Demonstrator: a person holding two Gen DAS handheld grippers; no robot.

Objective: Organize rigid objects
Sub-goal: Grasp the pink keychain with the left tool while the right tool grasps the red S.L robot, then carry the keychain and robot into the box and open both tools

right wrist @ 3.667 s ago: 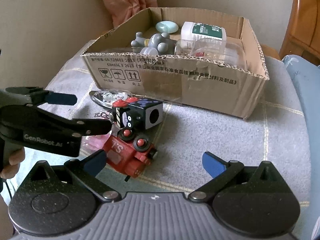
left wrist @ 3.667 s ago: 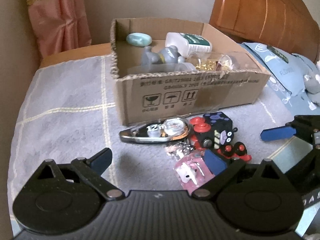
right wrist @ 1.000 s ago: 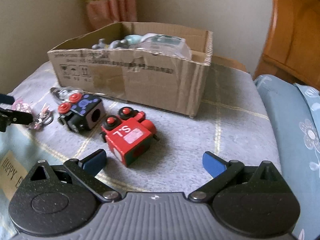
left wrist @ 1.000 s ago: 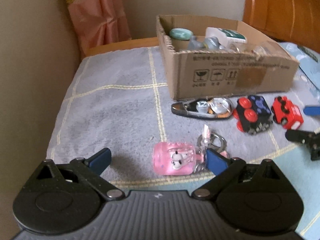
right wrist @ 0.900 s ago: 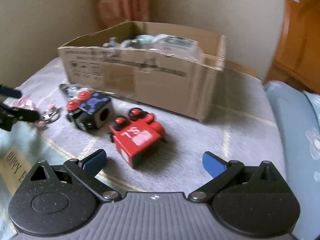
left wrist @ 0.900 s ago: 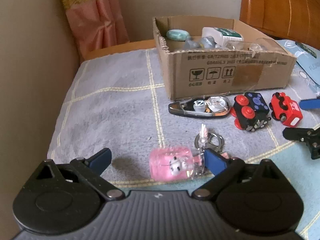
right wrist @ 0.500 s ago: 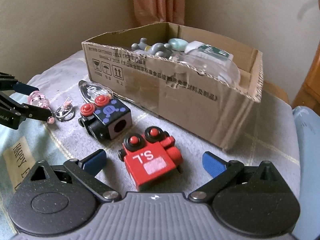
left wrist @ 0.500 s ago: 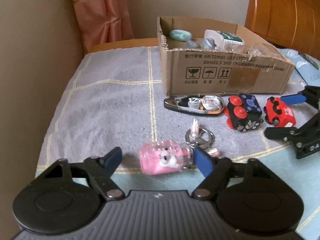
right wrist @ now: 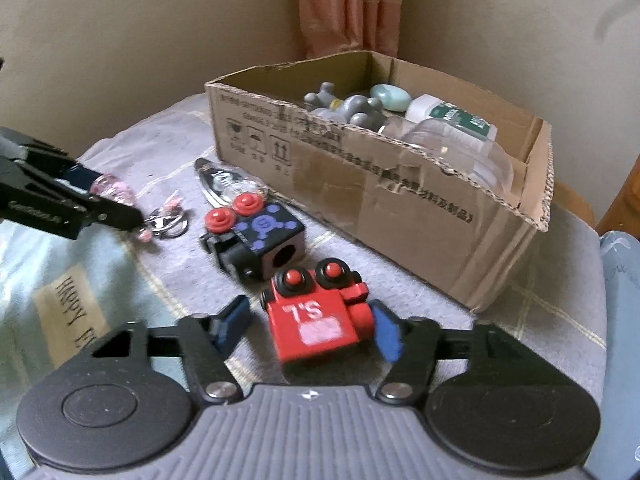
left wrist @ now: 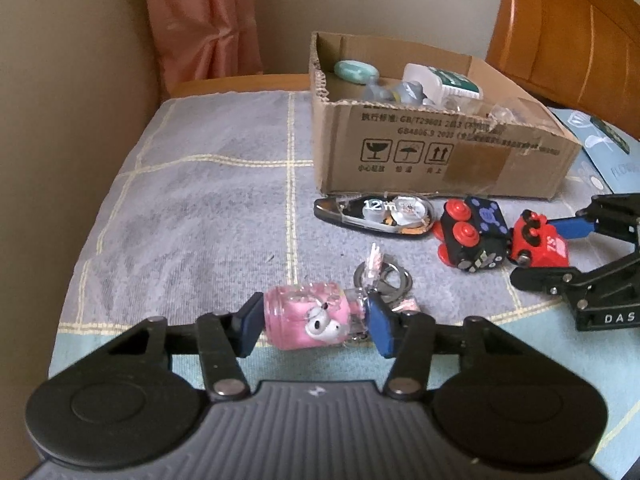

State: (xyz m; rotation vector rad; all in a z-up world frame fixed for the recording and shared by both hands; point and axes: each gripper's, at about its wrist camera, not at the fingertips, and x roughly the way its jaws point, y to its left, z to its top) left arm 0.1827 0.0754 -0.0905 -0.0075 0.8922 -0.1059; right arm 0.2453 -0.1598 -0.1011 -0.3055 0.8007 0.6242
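My left gripper (left wrist: 314, 326) is shut on a pink keychain bottle (left wrist: 308, 320) lying on the grey blanket; its key rings (left wrist: 382, 278) trail to the right. My right gripper (right wrist: 310, 330) straddles a red toy block (right wrist: 316, 316): the right pad touches it, while a gap remains at the left pad. A black toy cube (right wrist: 256, 236) with red knobs and a correction tape (left wrist: 380, 214) lie in front of the cardboard box (left wrist: 440, 156). The right gripper also shows in the left wrist view (left wrist: 560, 248).
The box holds a grey figurine (right wrist: 352, 110), a green oval (right wrist: 390, 96), a white bottle (right wrist: 452, 118) and a clear container (right wrist: 476, 156). A wall stands on the left and a wooden headboard (left wrist: 568, 32) at the back right. A pale blue cloth (right wrist: 72, 300) covers the near edge.
My left jaws have narrowed onto the pink bottle. My right gripper moved forward and its jaws narrowed around the red block.
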